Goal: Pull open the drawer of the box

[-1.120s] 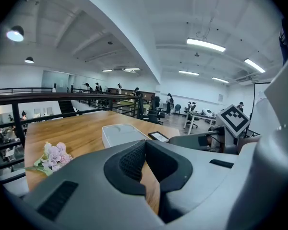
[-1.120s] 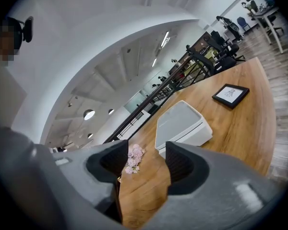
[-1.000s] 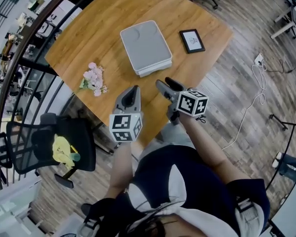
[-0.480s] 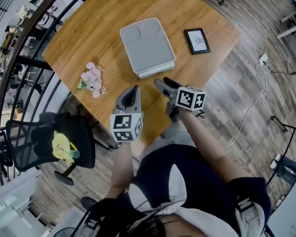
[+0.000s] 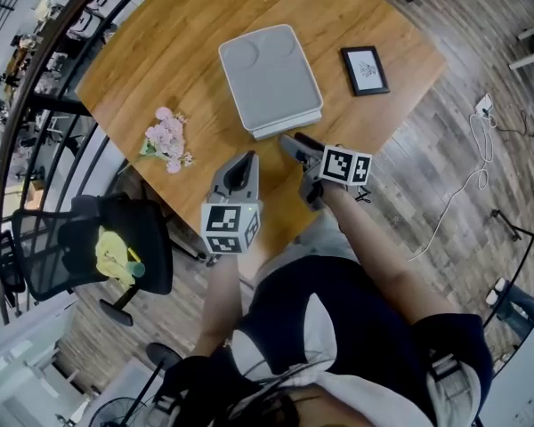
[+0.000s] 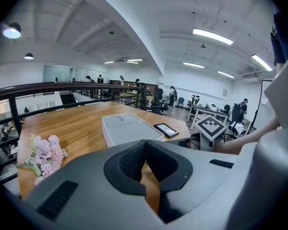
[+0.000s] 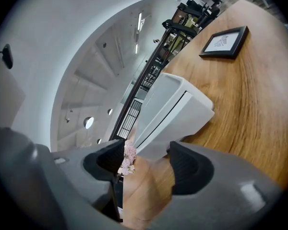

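Flat grey box (image 5: 270,78), drawer shut, on table

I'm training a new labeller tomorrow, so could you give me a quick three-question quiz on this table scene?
1. True or false: the framed picture lies on top of the box.
2. In the head view, what lies left of the box? A. flowers B. a mug C. a book
3. How do the jaws of the right gripper stand?

Key:
1. False; it lies on the table beside the box.
2. A.
3. Open; they have just been opening, and they grip nothing.
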Demonstrator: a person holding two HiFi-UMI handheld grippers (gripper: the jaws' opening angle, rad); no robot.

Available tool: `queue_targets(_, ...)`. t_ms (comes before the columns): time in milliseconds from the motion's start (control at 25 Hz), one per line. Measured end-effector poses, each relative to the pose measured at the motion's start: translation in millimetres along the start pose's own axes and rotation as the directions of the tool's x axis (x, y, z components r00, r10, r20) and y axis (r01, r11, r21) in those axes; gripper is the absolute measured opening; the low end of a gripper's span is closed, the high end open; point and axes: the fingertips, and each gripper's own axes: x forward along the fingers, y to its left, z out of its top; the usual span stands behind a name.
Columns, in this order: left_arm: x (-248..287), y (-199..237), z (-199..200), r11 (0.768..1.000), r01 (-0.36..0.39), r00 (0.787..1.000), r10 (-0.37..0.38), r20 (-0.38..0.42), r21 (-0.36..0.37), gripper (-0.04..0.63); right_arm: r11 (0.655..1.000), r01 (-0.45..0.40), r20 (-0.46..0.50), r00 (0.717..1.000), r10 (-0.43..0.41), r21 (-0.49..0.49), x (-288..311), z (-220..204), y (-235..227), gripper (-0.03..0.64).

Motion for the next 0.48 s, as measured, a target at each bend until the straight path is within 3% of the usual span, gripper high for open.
queue_targets(480,7.4,7.2,-12.4,1.000,-0.014,0.999,0.013,-0.039,-0.017,0.017,0.983,-0.028,0.000,1.000,0.028,0.182,24.0,-2.6,-30.8,0.298)
